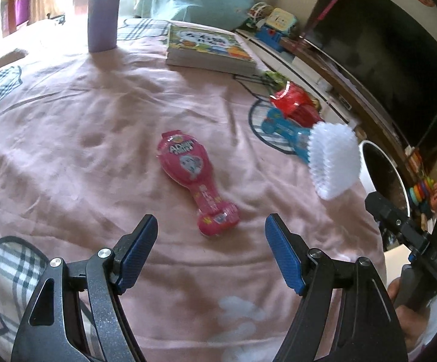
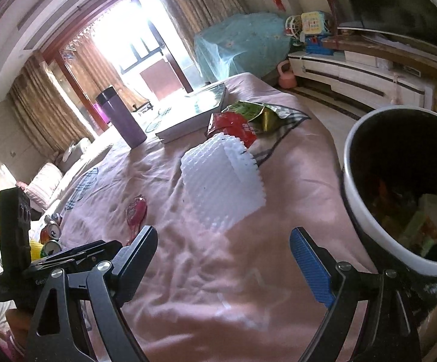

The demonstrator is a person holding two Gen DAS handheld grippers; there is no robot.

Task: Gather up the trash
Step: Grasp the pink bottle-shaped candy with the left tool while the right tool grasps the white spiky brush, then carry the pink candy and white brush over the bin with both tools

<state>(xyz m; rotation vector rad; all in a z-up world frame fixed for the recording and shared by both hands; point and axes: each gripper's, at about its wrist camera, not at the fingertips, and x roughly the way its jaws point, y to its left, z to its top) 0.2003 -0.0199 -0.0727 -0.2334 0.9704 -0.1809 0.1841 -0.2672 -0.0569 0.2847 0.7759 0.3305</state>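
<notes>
A white foam fruit net [image 1: 333,160] lies at the right edge of the pink bedsheet [image 1: 98,138]; it also shows in the right wrist view [image 2: 223,184]. A pink snack packet [image 1: 199,178] lies mid-bed just ahead of my open, empty left gripper [image 1: 211,250]. A blue wrapper [image 1: 284,129], a red wrapper [image 1: 293,99] and a green wrapper [image 2: 254,111] lie at the far right. My right gripper [image 2: 223,256] is open and empty, just short of the foam net. The white-rimmed trash bin [image 2: 354,163] stands beside the bed, trash inside.
A purple tumbler [image 1: 102,12] and a picture book [image 1: 206,48] stand at the bed's far side. Drink cans [image 2: 51,232] sit off the bed's left. A TV cabinet [image 2: 363,75] and toys line the right wall.
</notes>
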